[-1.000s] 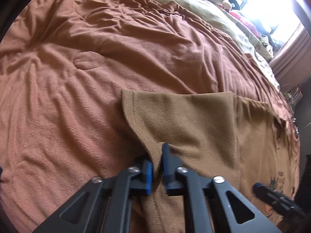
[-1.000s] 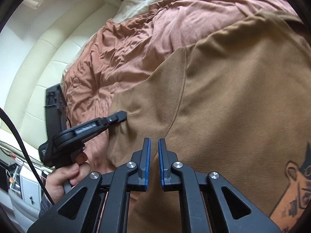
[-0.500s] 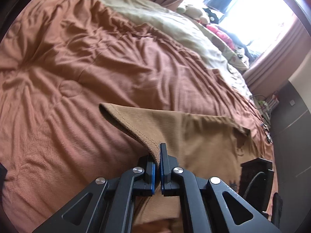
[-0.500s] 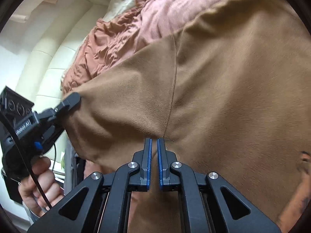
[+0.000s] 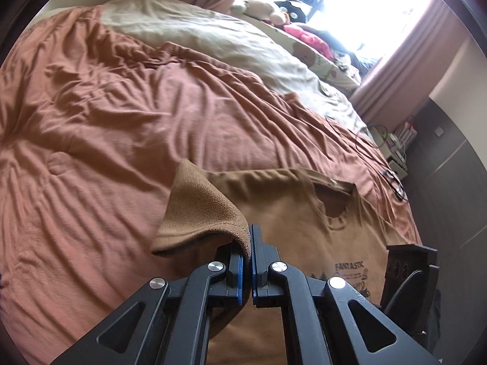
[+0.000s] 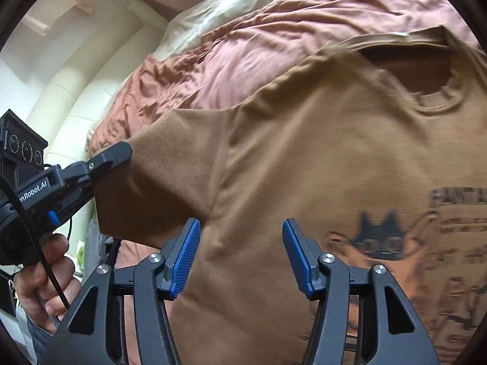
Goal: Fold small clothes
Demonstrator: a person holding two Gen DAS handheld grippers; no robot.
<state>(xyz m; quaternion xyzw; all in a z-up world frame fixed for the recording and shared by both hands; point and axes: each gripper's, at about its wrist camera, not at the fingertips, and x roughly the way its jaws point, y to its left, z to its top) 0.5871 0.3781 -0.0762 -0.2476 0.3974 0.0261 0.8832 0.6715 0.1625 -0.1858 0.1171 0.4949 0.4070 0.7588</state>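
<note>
We see a brown T-shirt (image 5: 304, 222) lying on a bed, spread over a rust-coloured blanket (image 5: 121, 115) with its printed front up and its neck opening towards the far side. Our left tool (image 5: 247, 237) is clamped on the hem of the shirt's sleeve (image 5: 201, 210), its blue pads pressed together on the cloth, and the sleeve is lifted off the blanket so that it curls over the tool's tips. In the right wrist view the same tool (image 6: 121, 152) grips the sleeve (image 6: 170, 164) at its outer edge, with the hand (image 6: 39, 279) that carries it below on the left. Our right tool (image 6: 242, 243) hangs over the shirt's chest (image 6: 304, 158) just beside the sleeve seam; its jaws are opening, with nothing pinched between them, the fabric lying under the gap. A cream sheet (image 5: 219, 39) covers the far part of the bed, with soft toys (image 5: 261, 6) by the bright window.
</note>
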